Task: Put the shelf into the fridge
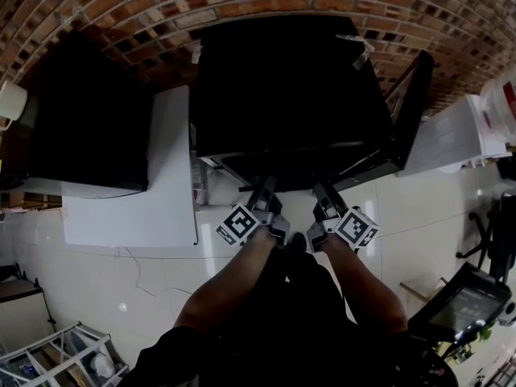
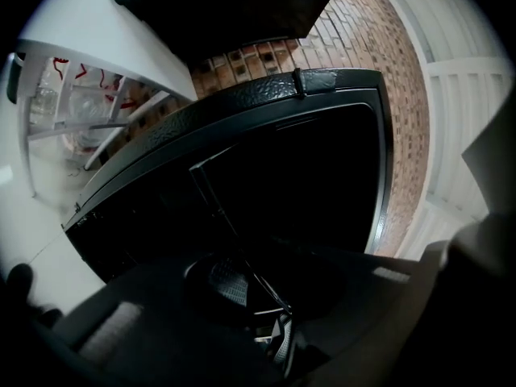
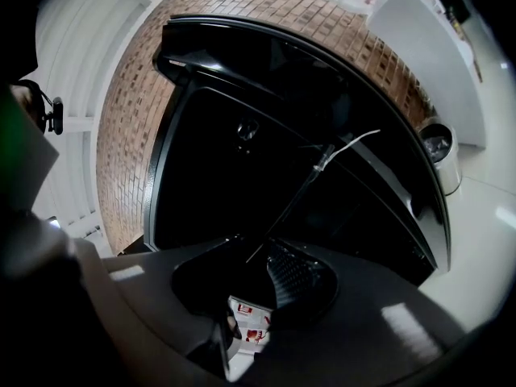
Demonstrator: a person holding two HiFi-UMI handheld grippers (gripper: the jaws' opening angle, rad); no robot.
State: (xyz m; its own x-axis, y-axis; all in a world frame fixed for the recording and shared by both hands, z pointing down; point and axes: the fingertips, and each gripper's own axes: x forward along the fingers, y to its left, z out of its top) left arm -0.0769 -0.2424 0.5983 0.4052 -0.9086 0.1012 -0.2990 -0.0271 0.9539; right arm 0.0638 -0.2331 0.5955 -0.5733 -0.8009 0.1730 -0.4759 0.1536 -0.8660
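Observation:
A black mini fridge (image 1: pixel 282 79) stands against the brick wall with its door (image 1: pixel 413 103) swung open to the right. The dark flat shelf (image 1: pixel 294 174) lies level at the fridge's open front, part of it inside. My left gripper (image 1: pixel 260 196) and right gripper (image 1: pixel 326 193) both grip its near edge, side by side. In the left gripper view the shelf's thin edge (image 2: pixel 230 224) runs out of the dark interior into the jaws. In the right gripper view the same kind of thin edge (image 3: pixel 294 196) slants down beside the ribbed pad (image 3: pixel 298 276). Both grippers are shut on the shelf.
A white table (image 1: pixel 161 184) stands left of the fridge beside a black cabinet (image 1: pixel 81 119). A white cupboard (image 1: pixel 451 135) and a bucket (image 1: pixel 501 103) stand to the right. A wire rack (image 1: pixel 64 361) and a screen device (image 1: pixel 463 305) sit on the pale floor behind me.

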